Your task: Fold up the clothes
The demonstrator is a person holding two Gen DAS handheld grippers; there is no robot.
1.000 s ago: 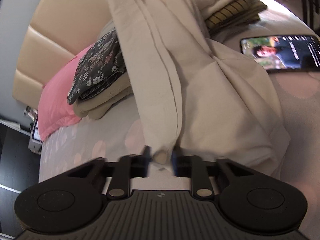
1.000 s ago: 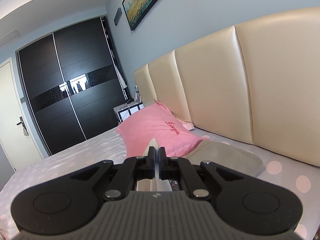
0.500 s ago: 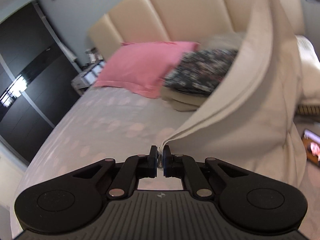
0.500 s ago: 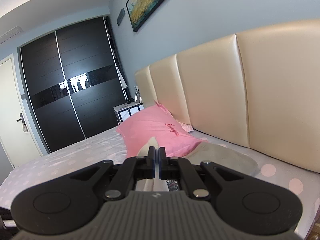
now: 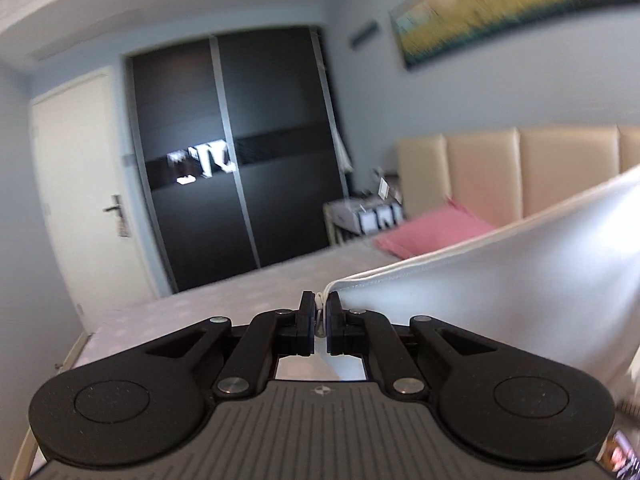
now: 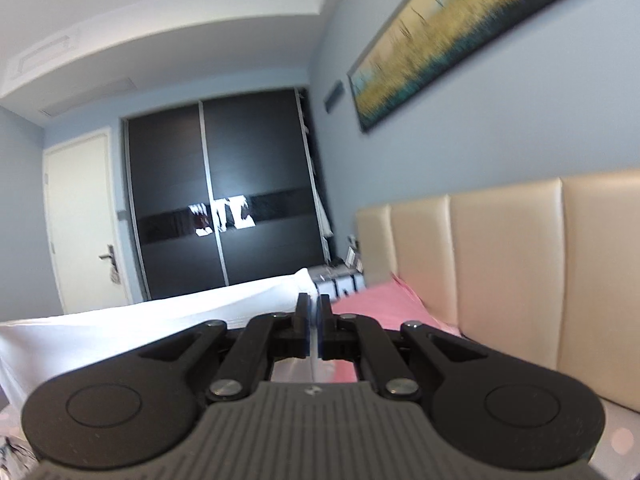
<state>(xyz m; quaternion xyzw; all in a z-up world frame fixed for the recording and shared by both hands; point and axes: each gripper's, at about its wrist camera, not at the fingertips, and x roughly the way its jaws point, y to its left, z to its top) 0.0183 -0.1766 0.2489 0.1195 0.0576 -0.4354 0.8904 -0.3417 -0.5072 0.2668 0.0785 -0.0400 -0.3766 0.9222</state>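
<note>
A cream-white garment (image 5: 500,292) hangs stretched in the air above the bed. My left gripper (image 5: 320,312) is shut on one hemmed corner of it, and the cloth runs up and to the right from there. In the right wrist view the same garment (image 6: 140,328) spreads out to the left, with my right gripper (image 6: 314,312) shut on its other corner. Both grippers are raised and level, pointing toward the wardrobe. The lower part of the garment is out of sight.
A bed (image 5: 224,300) with a dotted sheet lies below, with a pink pillow (image 5: 432,232) and a beige padded headboard (image 6: 520,248) on the right. A black sliding wardrobe (image 5: 232,152), a white door (image 5: 80,184) and a nightstand (image 5: 360,220) stand beyond.
Both grippers have lifted and swung up toward the wardrobe. The left one closed on the garment's corner and pulled it up, so the cloth now stretches between the two.
</note>
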